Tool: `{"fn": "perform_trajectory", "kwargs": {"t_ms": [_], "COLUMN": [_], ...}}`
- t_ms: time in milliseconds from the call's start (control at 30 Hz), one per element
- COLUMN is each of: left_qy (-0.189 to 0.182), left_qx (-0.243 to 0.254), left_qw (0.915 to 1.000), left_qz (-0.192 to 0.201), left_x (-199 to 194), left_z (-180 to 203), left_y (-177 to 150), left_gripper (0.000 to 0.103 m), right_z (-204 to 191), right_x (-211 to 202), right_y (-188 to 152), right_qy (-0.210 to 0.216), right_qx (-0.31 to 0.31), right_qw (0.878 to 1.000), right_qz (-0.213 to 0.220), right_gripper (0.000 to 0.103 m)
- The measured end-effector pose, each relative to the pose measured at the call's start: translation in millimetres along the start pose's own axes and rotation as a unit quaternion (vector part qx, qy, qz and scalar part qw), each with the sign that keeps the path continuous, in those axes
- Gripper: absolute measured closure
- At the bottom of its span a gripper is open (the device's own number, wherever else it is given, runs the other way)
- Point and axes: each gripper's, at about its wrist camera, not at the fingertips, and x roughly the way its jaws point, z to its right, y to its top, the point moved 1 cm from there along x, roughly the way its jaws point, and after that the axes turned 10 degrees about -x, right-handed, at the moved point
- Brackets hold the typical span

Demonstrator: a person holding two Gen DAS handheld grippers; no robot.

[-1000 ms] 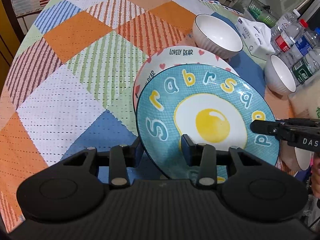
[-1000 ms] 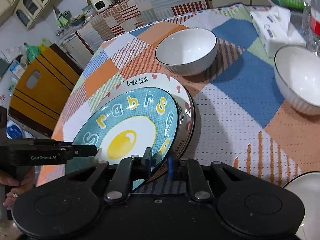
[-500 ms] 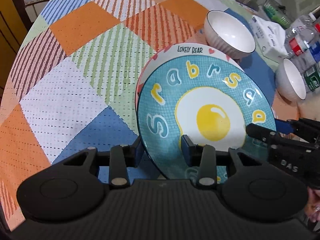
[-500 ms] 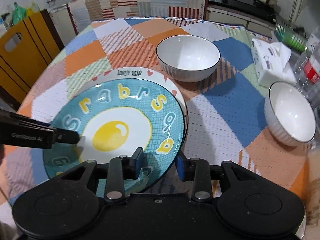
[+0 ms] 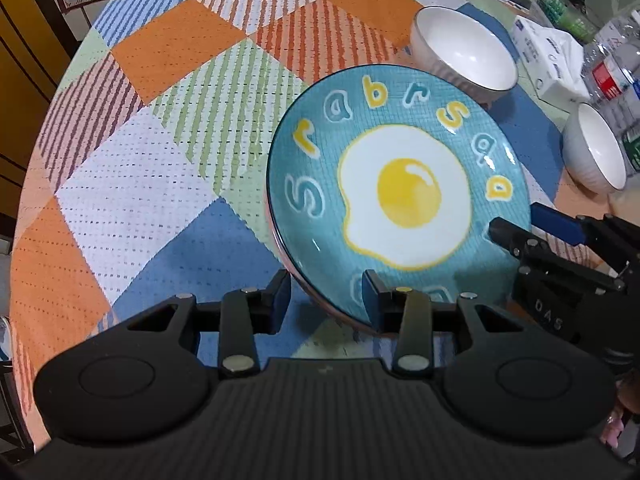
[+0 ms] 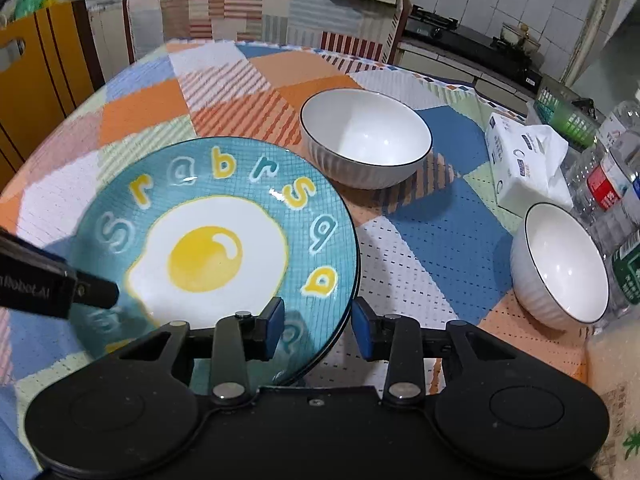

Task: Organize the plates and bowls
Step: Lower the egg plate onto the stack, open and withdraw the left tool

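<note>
Plate (image 5: 404,200): blue, with a fried-egg picture and a ring of letters; lies flat on the table, stacked on a second plate.
Second plate (image 5: 336,314): under the blue plate; only a thin pinkish edge shows at the blue plate's near rim.
Left gripper (image 5: 326,300): at the blue plate's near-left rim, one finger above the plate's inside, the other outside the rim. The jaws stand apart around the rim and no pad is seen pressing, so it reads as open.
Right gripper (image 6: 316,322): at the blue plate's near-right rim. Its jaws have just been opening. The rim runs between the blue pads (image 6: 273,318), clear of both; released, nothing held.
Table (image 5: 160,160): round, covered with a patchwork cloth of orange, blue, white and green squares; carries the plate near its front edge.
Nearer bowl (image 6: 560,268): white, ribbed, dark rim; upright, to the right of the plate, apart from it.
Farther bowl (image 6: 366,136): same kind, upright, just beyond the plate's far-right rim.
Tissue pack (image 6: 520,160): right of the plate, between the two bowls and further out.
Bottles (image 6: 608,184): clear plastic, at the table's right edge, beyond the nearer bowl from the plate.
Basket (image 6: 568,116): green, behind the tissue pack, well away from the plate.
</note>
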Motion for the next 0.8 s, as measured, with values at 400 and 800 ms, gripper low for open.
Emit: {"fn": "perform_trajectory", "kwargs": {"t_ms": [400, 800], "left_qy": [-0.003, -0.037], "left_qx": [0.057, 0.138], "left_qw": [0.9975, 0.9878], "left_qz": [0.041, 0.062], "left_x": [-84.4, -141.6], "left_z": [33.0, 86.0], "left_y": [-40.4, -84.0], "left_gripper": [0.059, 0.048], "right_z": [21.2, 63.3], "right_x": [-97.0, -187.0], "right_y": [-9.4, -74.8], "right_qy": [0.060, 0.081], "right_qx": [0.019, 0.018], "right_qw": [0.994, 0.990], "right_qz": [0.086, 0.116], "right_gripper": [0.060, 0.039]}}
